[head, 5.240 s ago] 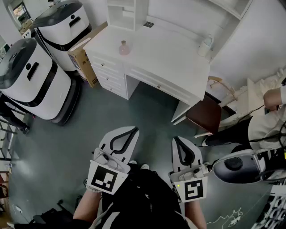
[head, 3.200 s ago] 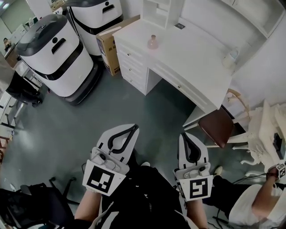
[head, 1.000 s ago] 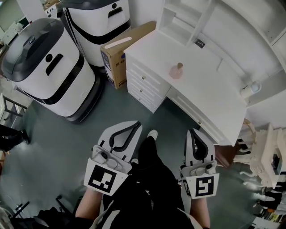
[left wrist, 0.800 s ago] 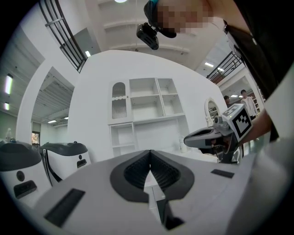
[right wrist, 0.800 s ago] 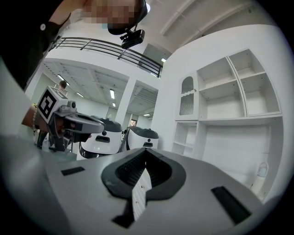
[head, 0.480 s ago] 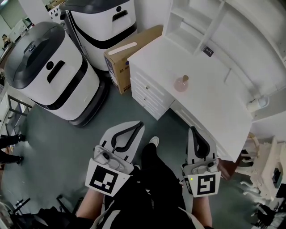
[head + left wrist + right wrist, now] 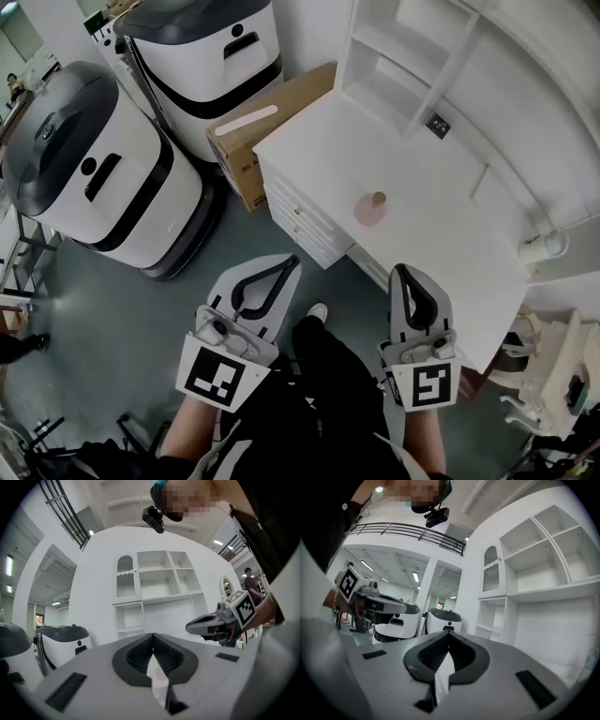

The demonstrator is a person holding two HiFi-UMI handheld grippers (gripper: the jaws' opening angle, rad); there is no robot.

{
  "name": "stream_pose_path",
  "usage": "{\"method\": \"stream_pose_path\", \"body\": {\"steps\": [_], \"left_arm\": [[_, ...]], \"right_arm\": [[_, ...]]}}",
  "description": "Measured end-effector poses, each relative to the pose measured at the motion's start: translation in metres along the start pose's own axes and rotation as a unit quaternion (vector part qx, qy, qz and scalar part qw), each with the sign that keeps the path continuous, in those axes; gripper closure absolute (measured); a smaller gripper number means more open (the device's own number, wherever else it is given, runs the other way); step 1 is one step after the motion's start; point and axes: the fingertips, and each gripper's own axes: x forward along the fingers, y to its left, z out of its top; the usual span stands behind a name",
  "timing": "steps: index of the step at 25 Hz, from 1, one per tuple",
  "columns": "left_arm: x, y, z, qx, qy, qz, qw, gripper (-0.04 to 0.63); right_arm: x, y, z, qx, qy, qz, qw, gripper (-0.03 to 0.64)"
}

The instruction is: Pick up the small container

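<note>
White worktop fills right of head view. Small container stands upright on it, mid-frame, just up-left of my right tongs. Left tongs farther, lower left. Both tongs closed, empty. I'd lead with right.

Robotics test lab with a staged room corner: white desk, shelf hutch, bulky white robots, cardboard box.

The tabletop is seen steeply from overhead in the head view; the shelf unit is shared by both low, forward-facing gripper views.
</note>
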Motion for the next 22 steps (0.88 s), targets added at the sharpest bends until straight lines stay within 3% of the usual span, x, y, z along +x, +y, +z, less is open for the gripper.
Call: {"method": "stream_pose_path", "body": {"steps": [10,22], "left_arm": [[0.077,0.02,0.001,0.0,-0.002,-0.008,1.0,0.594],[0.124,0.012,0.007,0.015,-0.006,-0.036,0.9992,0.594]], "right_arm": [[0.046,-0.058,-0.007,-0.002,-0.002,0.001,1.0,0.615],[0.052,-0.092,-0.017,-0.002,0.005,-0.016,1.0,0.615]]}}
